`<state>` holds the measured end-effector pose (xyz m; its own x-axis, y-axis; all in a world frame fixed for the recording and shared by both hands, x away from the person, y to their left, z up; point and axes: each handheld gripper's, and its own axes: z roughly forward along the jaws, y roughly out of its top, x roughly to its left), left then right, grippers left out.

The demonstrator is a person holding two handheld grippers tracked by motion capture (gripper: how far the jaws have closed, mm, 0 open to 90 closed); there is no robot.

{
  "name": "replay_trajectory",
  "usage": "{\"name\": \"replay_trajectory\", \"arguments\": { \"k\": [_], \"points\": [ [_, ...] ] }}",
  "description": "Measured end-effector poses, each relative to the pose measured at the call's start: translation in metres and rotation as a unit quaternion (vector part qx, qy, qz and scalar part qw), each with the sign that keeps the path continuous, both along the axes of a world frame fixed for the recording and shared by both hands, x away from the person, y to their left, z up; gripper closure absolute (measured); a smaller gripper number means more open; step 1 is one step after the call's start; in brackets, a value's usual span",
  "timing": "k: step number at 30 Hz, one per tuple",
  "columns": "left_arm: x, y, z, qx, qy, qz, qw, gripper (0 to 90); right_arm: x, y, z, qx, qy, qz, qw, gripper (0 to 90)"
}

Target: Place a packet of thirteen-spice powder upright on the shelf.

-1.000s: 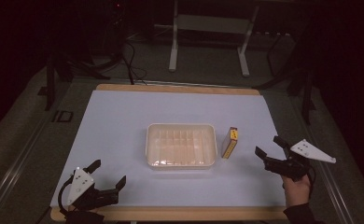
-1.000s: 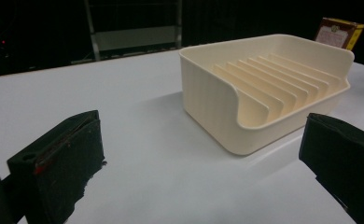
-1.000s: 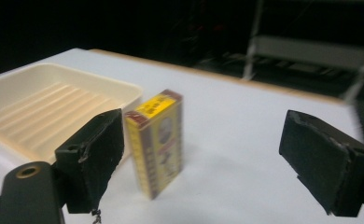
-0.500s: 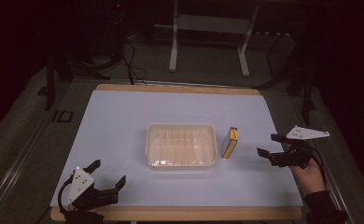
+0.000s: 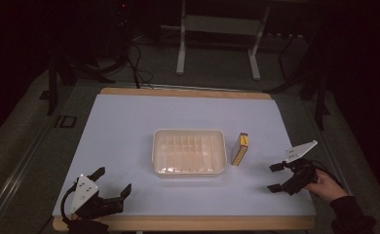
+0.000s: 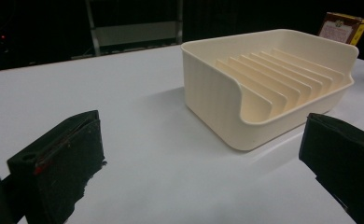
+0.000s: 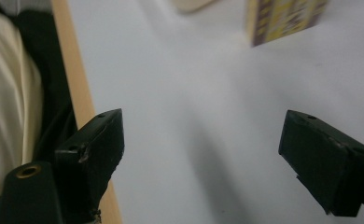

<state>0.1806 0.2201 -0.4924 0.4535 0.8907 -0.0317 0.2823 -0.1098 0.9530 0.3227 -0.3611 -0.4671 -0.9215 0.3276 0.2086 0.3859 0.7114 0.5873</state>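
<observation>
— While the right gripper (image 5: 276, 177) hangs low over the desk (image 5: 129, 122) at about 4 o'clock, how do its jaws stand?
— Spread wide, nothing between them. They aim toward the small yellow box (image 5: 239, 148), which stands on edge just beside the tray's 3 o'clock side, apart from the gripper.
— And the cream tray (image 5: 189, 152)?
— At the desk's centre, ribbed inside, holding nothing that I can see.
— What about the left gripper (image 5: 112, 181)?
— It sits at 7 o'clock near the desk's front edge, jaws released and parted, facing the tray, well apart from it.
</observation>
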Motion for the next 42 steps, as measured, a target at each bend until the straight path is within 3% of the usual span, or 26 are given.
{"name": "replay_trajectory", "arguments": {
  "k": [5, 9, 15, 17, 24, 26, 33, 37, 41, 42],
  "points": [
    [0.0, 0.0, 0.0, 0.0, 0.0, 0.0, 1.0, 0.1, -0.003, 0.007, -0.004, -0.04, 0.012, 0.037, 0.9984, 14.2],
    [0.0, 0.0, 0.0, 0.0, 0.001, 0.0, 1.0, 0.1, -0.002, 0.012, -0.003, -0.084, 0.015, 0.057, 0.9947, 14.2],
    [0.0, 0.001, 0.0, -0.001, 0.002, 0.0, 1.0, 0.1, -0.003, 0.023, -0.001, -0.165, 0.01, 0.072, 0.9836, 14.2],
    [0.0, 0.001, 0.0, -0.001, 0.002, 0.0, 1.0, 0.1, -0.004, 0.027, 0.0, -0.179, 0.012, 0.079, 0.9806, 14.2],
    [0.0, 0.001, 0.0, -0.002, 0.004, 0.001, 1.0, 0.1, -0.005, 0.037, 0.006, -0.204, 0.004, 0.081, 0.9756, 14.4],
    [0.0, 0.001, -0.001, -0.002, 0.004, 0.0, 1.0, 0.1, -0.006, 0.04, 0.008, -0.22, 0.017, 0.084, 0.9718, 14.5],
    [0.0, 0.0, -0.001, 0.0, 0.004, -0.003, 1.0, 0.1, -0.009, 0.053, 0.01, -0.277, 0.031, 0.113, 0.9538, 14.5],
    [0.0, 0.0, -0.001, 0.001, 0.003, -0.005, 1.0, 0.1, -0.011, 0.061, 0.012, -0.308, 0.025, 0.126, 0.9428, 14.5],
    [0.0, 0.0, -0.001, 0.001, 0.004, -0.006, 1.0, 0.1, -0.012, 0.068, 0.016, -0.325, 0.022, 0.132, 0.9362, 14.5],
    [0.0, 0.0, -0.001, 0.001, 0.004, -0.007, 1.0, 0.1, -0.013, 0.069, 0.016, -0.325, 0.022, 0.135, 0.9358, 14.5]
  ]
}}
